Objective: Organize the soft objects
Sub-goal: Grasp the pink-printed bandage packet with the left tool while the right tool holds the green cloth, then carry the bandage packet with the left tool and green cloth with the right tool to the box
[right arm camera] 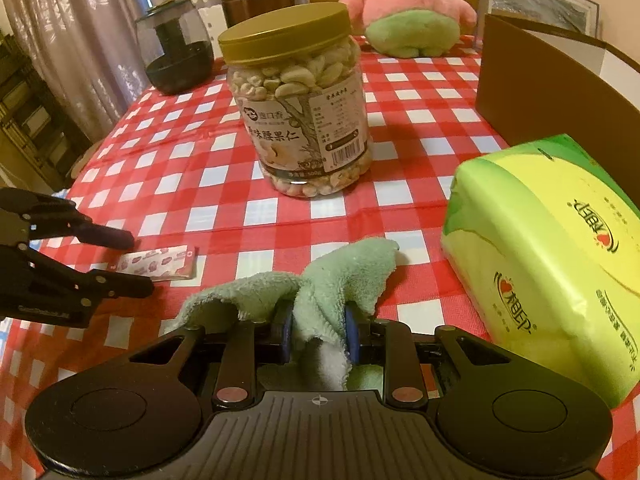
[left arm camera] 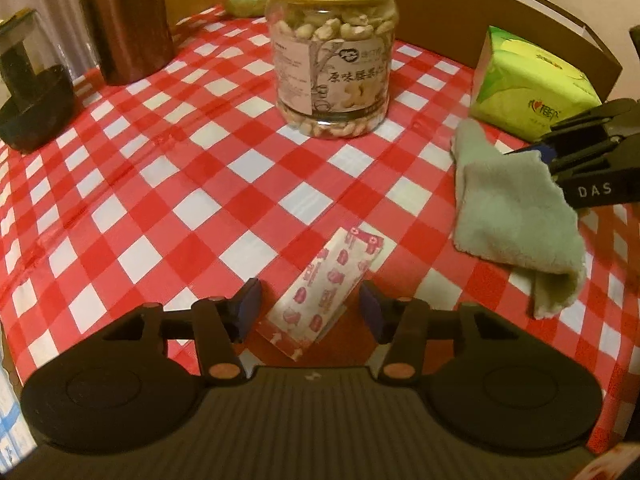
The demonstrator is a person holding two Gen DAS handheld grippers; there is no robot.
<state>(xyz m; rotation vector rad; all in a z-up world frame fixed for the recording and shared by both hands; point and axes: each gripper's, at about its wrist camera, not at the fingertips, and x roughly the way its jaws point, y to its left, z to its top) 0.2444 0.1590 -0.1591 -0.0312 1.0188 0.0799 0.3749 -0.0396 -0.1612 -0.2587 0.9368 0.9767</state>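
Softly bunched fleecy green cloth (right arm camera: 320,280), glossy checked tablecloth (right arm camera: 240,220)

From my remote station I count: one green cloth (right arm camera: 320,280) between the right gripper's (right arm camera: 318,334) pads; one printed sachet (left arm camera: 326,290) between the left gripper's (left arm camera: 310,306) fingers; one nut jar (right arm camera: 298,100) straight ahead of both tools; one tissue pack (right arm camera: 548,264) right of the right tool; one plush toy (right arm camera: 408,16) beyond the jar; one brown canister (left arm camera: 128,20); one dark glass pot (right arm camera: 176,52).
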